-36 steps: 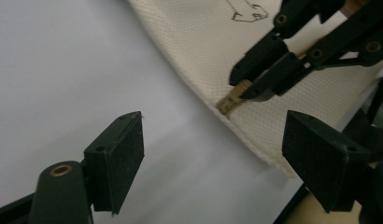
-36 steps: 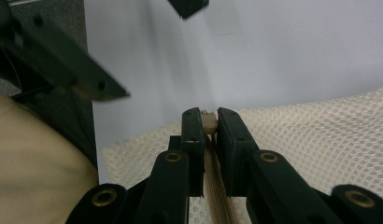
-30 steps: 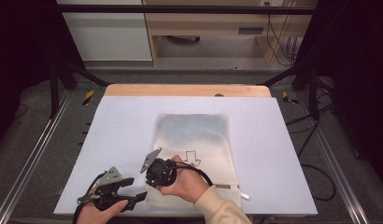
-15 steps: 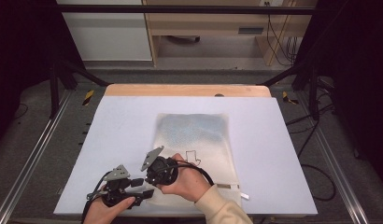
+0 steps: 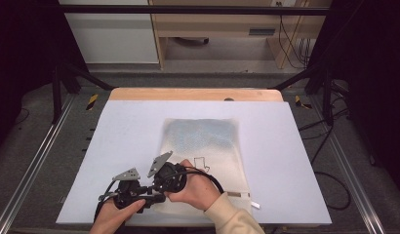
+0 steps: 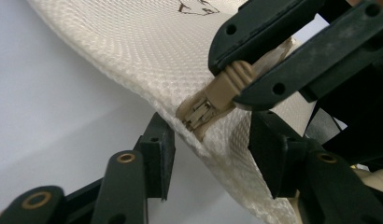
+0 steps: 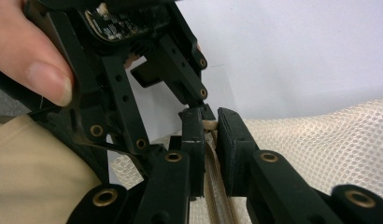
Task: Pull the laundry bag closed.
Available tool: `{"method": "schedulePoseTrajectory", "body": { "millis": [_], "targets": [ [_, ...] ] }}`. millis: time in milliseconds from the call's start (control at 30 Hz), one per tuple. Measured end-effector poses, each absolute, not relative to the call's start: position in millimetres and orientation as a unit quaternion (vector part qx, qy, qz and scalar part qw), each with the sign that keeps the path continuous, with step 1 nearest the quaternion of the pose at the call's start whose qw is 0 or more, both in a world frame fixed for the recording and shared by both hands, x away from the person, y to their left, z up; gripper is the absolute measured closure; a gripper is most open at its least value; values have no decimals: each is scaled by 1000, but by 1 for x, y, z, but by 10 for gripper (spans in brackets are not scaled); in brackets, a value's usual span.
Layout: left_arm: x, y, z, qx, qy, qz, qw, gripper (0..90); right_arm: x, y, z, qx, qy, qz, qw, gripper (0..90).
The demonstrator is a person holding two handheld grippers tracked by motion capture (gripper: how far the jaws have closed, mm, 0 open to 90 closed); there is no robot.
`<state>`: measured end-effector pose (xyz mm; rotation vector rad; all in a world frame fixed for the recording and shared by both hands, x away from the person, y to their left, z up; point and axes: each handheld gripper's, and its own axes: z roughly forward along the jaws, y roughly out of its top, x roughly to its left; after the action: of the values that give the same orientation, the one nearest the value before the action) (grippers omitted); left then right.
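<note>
While right tool (image 7: 208, 140) clamps zipper pull (image 6: 227, 81), left tool (image 6: 208, 149) closing (bag edge (image 6: 189, 135) between)

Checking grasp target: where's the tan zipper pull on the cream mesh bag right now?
In the left gripper view the tan zipper pull sits right of centre at the cream mesh bag's edge, clamped in the right gripper, just above the left gripper's jaws.

Both forearms enter from the bottom of the high view and converge. The right hand (image 5: 195, 187) holds the right tool (image 7: 209, 126), its jaws clamped tight together. The left hand (image 5: 112, 217) holds the left tool (image 6: 210, 140) directly beside it, almost touching; its jaws have just been closing and stand apart, not yet pressing. A beige sleeve (image 5: 232, 217) covers the right forearm.
</note>
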<state>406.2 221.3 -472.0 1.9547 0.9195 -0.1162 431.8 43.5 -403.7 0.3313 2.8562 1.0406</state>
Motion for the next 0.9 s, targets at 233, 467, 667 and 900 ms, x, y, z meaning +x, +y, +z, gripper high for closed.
{"method": "schedulePoseTrajectory", "body": {
  "millis": [233,467,667,900],
  "targets": [
    [409,221,-475,792,373,-62,479,579,432,43,-404,108,934,339,42,820],
    [411,218,-478,796,368,-60,476,599,432,43,-404,110,933,340,39,820],
    [412,216,-479,799,364,-58,475,640,433,42,-404,109,932,343,38,820],
    [413,216,-480,802,370,-55,466,756,434,40,-405,108,932,345,35,820]
  ]
}}
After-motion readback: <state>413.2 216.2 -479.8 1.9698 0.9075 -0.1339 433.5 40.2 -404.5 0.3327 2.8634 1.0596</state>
